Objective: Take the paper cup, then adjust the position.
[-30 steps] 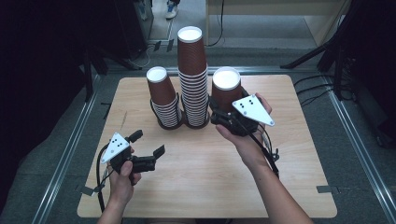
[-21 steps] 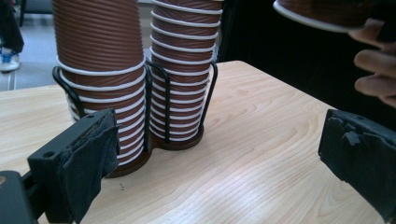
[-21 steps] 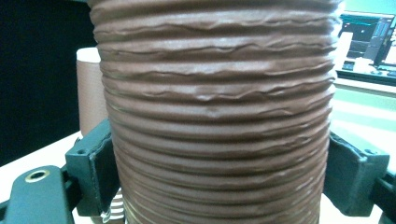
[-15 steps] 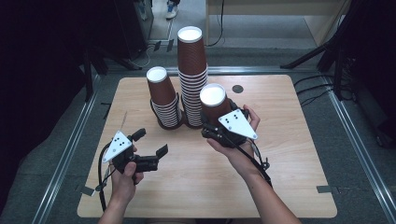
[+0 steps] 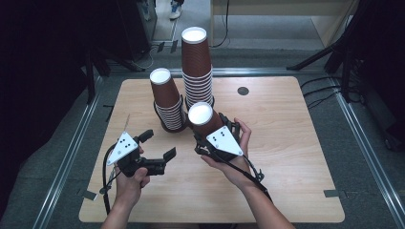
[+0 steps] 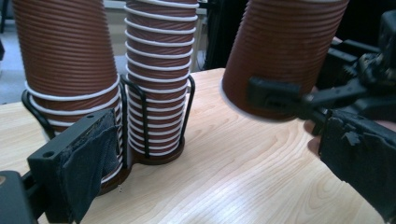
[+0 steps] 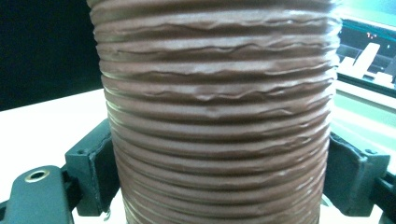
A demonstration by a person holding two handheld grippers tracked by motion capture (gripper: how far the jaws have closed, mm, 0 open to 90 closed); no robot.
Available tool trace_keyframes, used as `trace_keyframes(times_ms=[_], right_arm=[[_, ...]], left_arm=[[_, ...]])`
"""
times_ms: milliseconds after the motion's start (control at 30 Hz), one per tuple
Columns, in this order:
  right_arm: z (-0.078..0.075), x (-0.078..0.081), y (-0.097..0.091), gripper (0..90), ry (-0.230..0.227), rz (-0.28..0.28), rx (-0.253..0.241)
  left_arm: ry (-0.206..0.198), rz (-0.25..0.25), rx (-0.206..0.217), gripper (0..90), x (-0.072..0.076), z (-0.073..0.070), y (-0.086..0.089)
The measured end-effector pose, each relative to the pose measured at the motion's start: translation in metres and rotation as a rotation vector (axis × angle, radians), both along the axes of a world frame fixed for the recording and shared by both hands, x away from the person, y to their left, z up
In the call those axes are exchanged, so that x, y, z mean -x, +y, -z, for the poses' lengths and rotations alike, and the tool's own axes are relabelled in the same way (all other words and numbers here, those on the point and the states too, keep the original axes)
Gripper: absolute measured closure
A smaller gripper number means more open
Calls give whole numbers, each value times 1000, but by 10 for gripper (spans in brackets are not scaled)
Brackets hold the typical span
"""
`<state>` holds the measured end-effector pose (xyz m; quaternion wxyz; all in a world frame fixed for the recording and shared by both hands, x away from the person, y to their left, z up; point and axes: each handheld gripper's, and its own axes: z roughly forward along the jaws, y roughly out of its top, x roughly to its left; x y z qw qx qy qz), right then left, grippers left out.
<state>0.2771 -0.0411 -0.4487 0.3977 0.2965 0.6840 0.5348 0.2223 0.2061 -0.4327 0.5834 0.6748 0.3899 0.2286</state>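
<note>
Brown ribbed paper cup: white inside, tilted, off table, clamped by right gripper. Left gripper jaws apart, holding nothing.

We see ribbed brown paper on the cup, matt and finely corrugated, white inside. The desk is pale wood-grain laminate, smooth with a slight sheen. The cup stacks stand in thin black wire holders. The left tool carries matt black plastic with frayed fabric pads.
</note>
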Motion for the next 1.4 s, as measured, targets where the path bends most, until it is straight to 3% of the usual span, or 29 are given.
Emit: trace_keyframes(times_ms=[367, 567, 1100, 1400], right_arm=[[11, 6, 13, 133, -29, -31, 71], [14, 8, 18, 134, -29, -36, 76], [26, 16, 33, 133, -112, -67, 205], [26, 22, 37, 133, -159, -98, 233]], left_arm=[[9, 18, -6, 0, -4, -1, -7], [2, 21, -5, 0, -3, -3, -12], [14, 46, -10, 30, -5, -5, -18], [22, 66, -5, 67, -7, -6, -23]])
